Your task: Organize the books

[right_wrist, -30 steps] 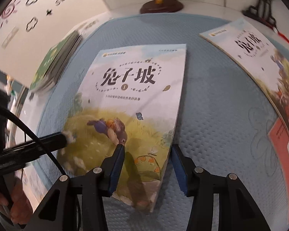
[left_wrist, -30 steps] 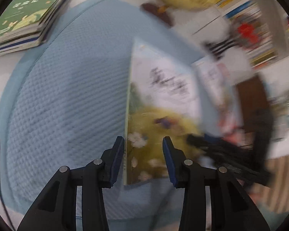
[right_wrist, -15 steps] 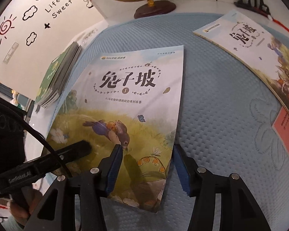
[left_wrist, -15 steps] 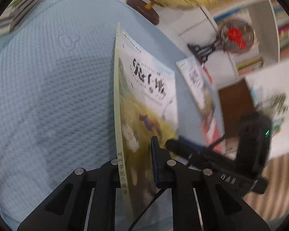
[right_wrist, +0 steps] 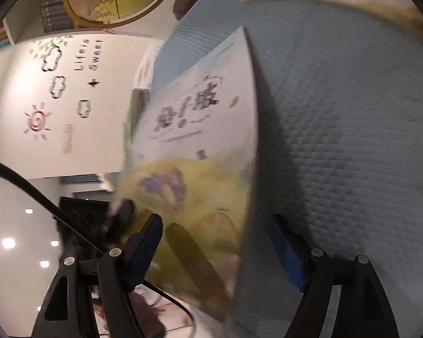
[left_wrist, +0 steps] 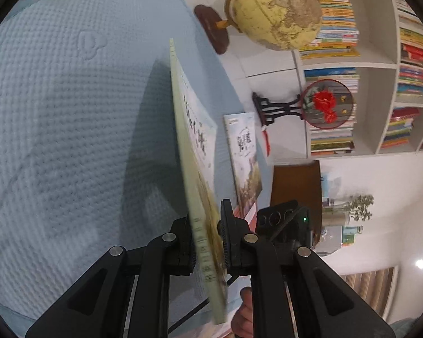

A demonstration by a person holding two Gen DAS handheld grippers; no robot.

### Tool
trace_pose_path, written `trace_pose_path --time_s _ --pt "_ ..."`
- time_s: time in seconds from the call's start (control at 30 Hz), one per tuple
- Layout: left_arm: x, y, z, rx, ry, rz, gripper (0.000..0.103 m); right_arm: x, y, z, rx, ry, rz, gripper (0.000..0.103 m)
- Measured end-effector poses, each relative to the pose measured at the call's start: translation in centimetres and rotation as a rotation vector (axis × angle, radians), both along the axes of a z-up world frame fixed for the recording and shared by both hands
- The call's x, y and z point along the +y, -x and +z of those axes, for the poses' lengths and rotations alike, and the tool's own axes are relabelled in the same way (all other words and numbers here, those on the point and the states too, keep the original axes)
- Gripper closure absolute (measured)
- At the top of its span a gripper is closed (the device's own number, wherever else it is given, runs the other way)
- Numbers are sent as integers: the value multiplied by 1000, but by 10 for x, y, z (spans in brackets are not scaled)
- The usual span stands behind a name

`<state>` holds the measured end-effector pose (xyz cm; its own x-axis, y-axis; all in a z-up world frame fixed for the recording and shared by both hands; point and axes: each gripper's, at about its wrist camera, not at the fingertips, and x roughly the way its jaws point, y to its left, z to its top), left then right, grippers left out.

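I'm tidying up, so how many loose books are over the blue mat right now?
2: one book clamped on edge in the left gripper, another book lying flat beyond it. More may be hidden.

A home reading room: ahead-right of the left gripper, white shelves (left_wrist: 380,64) packed with books, a globe (left_wrist: 273,8), a plant (left_wrist: 358,205); playful wall decals (right_wrist: 59,84) left of the right gripper.

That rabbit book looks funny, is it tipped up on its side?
Yes. The rabbit book is off the blue mat, standing nearly on edge, pinched at its spine by the left gripper. The right gripper has just been opening; its pads are clear of the book. The second book lies flat.
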<state>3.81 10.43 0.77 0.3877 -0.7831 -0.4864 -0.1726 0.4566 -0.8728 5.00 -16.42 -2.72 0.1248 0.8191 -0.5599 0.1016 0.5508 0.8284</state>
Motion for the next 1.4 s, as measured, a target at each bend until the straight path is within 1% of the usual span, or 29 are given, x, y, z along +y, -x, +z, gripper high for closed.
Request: trace_pose_path --time_s 0.03,0.07,0.1,0.13,0.2,0.27,0.3,0.43,0.6,0.67,0.73,0.8,0.87,0.93,1.03,1.17,1.3,1.4 --pt "1 1 -1 10 3 8 92 0 0 0 -2 -17 4 33" --pt "0 2 1 12 -11 14 92 3 -1 1 -10 -44 12 44" --pt "-2 4 4 7 -40 19 92 6 -1 1 -14 -42 18 45" --pt "-2 4 5 6 -43 22 92 8 -1 3 -29 -29 23 47" --pt "3 8 4 7 -20 38 92 9 0 7 -58 -18 29 52" --pt "8 11 4 6 -7 45 92 5 2 14 -76 -24 31 62" --pt "10 14 4 8 2 44 92 7 2 16 -84 -23 35 63" --pt "14 18 3 19 26 49 92 21 -3 23 -122 21 61 63" --pt "13 17 8 23 -13 40 92 33 -8 27 -135 40 58 63" --pt "9 14 14 12 -78 27 92 35 -10 28 -140 50 58 63" --pt "0 13 23 -3 -219 9 92 36 -8 31 -146 65 64 64" --pt "-9 12 30 -10 -314 -12 91 40 -5 32 -154 96 76 64" --pt "-17 12 34 -25 -383 -27 91 43 -4 32 -158 126 88 64" --pt "-21 11 36 -33 -421 -43 91 43 -4 29 -150 134 87 64" --pt "-21 11 37 -45 -439 -53 91 42 -5 27 -133 133 75 64" --pt "-23 9 41 -84 -474 -93 91 45 -4 30 -142 156 62 64" --pt "-21 7 41 -100 -467 -120 91 47 -2 35 -153 190 34 63" --pt "-16 7 42 -103 -465 -136 91 49 0 34 -141 195 15 63"
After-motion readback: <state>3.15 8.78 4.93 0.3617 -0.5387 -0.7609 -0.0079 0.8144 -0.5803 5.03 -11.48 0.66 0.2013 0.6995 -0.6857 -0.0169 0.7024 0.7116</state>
